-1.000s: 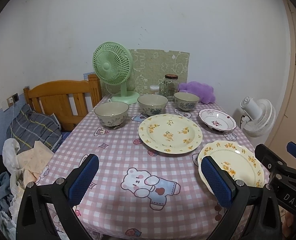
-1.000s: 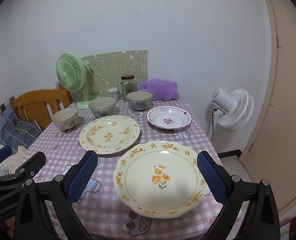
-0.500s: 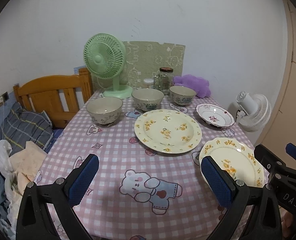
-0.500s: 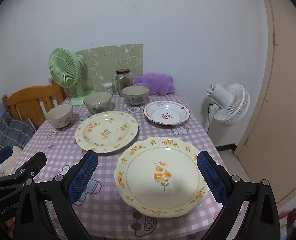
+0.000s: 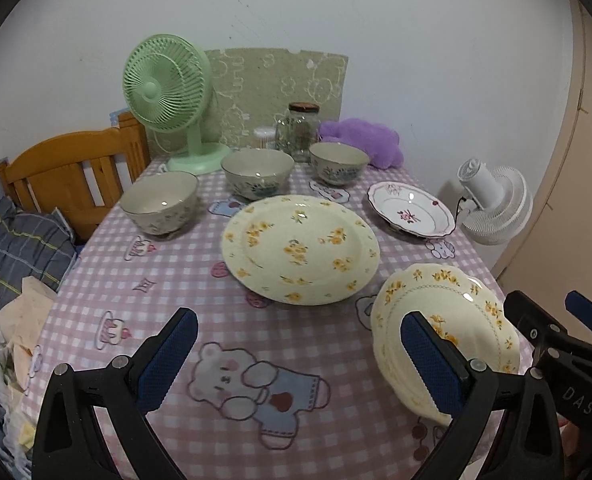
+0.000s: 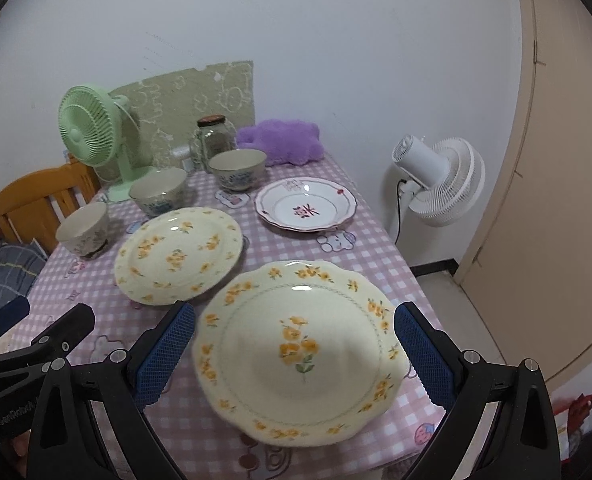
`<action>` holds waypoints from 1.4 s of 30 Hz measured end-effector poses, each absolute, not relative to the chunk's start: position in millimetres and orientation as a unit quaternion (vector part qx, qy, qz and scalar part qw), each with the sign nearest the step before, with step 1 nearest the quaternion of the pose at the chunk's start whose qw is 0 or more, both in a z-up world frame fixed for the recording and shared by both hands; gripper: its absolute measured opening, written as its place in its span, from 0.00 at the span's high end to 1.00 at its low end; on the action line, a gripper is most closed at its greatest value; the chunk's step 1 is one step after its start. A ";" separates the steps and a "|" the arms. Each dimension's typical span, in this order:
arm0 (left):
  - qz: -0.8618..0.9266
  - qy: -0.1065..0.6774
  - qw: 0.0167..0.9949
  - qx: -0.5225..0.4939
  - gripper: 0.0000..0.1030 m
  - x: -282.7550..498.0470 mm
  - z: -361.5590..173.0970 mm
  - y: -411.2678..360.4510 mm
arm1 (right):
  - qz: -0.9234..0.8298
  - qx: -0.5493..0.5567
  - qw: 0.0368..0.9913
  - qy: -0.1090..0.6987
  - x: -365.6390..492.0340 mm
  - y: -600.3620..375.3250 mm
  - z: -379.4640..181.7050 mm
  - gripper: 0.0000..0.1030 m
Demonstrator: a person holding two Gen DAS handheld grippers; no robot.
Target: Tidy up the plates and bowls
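Dishes spread across the bench (image 5: 168, 288), taller things behind them at the wall.

Three bowls stand in a row: left bowl (image 5: 159, 202), middle bowl (image 5: 257, 173), right bowl (image 5: 339, 163). Before them lies the round plate (image 5: 300, 249); right of it the small plate (image 5: 411, 215); nearest, at the right edge, the scalloped plate (image 6: 300, 346). Behind the bowls stand a desk fan (image 5: 168, 92) and jar (image 5: 302, 131).

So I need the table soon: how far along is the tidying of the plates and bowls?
Barely begun. Nothing is stacked: three bowls and three plates all lie apart on the table. Both grippers are open; the right gripper frames the scalloped plate nearest the edge, the left gripper holds nothing. The round plate, the pink-rimmed plate and all bowls remain.
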State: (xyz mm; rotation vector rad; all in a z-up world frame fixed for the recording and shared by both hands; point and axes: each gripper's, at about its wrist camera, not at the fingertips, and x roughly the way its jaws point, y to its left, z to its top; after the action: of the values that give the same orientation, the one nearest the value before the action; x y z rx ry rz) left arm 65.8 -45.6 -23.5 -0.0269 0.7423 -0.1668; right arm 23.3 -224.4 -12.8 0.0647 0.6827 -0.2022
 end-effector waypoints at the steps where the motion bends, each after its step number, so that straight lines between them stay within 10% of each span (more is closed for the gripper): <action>1: -0.078 0.366 0.927 -0.012 0.02 69.2 -27.2 -51.6 | -0.097 0.031 0.936 0.337 27.7 -229.1 -15.3 0.02; 28: -0.025 0.502 0.865 -0.003 0.42 124.1 -121.1 -160.0 | 0.006 0.007 0.876 0.483 125.9 -322.0 -119.9 0.24; 42: -0.048 0.521 0.852 0.000 0.33 130.1 -124.6 -164.7 | 0.002 0.014 0.856 0.516 134.8 -323.5 -132.4 0.28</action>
State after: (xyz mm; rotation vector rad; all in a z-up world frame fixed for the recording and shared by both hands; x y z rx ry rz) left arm 130.1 -164.7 -124.6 0.0008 1.0959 -0.1003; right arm 134.8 -323.5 -132.4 0.0297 1.0855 0.0045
